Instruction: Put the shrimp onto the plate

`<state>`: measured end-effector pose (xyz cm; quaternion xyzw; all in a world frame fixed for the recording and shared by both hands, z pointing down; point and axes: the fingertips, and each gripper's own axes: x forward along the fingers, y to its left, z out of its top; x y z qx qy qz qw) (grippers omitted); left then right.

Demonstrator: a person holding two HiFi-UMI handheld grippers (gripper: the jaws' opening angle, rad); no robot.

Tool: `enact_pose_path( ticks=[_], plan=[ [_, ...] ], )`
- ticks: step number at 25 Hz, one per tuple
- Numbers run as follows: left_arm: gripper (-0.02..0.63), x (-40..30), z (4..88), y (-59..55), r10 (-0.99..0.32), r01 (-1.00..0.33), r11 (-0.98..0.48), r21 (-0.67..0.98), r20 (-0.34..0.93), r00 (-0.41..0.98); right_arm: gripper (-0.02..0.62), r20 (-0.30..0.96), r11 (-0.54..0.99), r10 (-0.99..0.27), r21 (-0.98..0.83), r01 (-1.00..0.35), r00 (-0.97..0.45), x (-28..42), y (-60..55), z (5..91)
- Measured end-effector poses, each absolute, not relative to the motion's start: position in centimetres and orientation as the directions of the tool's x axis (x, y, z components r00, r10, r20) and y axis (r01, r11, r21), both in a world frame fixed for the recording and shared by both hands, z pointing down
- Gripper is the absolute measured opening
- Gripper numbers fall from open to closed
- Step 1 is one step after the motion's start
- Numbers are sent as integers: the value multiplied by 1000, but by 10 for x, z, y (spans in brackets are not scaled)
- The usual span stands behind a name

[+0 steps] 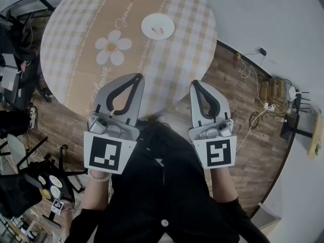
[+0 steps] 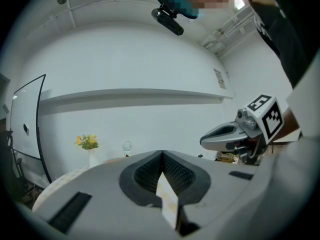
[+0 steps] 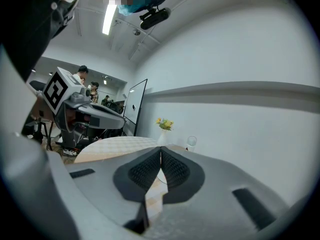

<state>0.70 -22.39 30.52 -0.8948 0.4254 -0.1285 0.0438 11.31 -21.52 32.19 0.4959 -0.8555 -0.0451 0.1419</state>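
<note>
A white plate [image 1: 157, 26] sits on the far side of the round checked table [image 1: 76, 44]. A small pink shrimp [image 1: 158, 32] lies on it. My left gripper [image 1: 138, 78] hovers over the table's near edge, jaws shut and empty. My right gripper [image 1: 194, 84] is held beside it just off the table's near right edge, also shut with nothing between its jaws. In the left gripper view the left gripper [image 2: 162, 153] has its dark pads pressed together, and in the right gripper view so does the right gripper [image 3: 160, 150]. Both stand well short of the plate.
A vase of yellow flowers [image 3: 164, 126] and a clear glass [image 3: 191, 142] stand at the table's far side against a white wall. Cables and a power strip [image 1: 271, 92] lie on the wood floor at right. Chairs and gear [image 1: 30, 181] crowd the left.
</note>
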Motion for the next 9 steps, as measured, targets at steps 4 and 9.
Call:
enact_pose_path(
  ticks=[4,9],
  plan=[
    [0,8,306,-224,-772,-750,-635,-186,194,605,2,208,507,-859,224,-832,-467,113,-214,324],
    [0,9,308,-224,-769,-746,-639,-187,197,608,2,208,513,-857,239,-825,-472,112,-215,326]
  ],
)
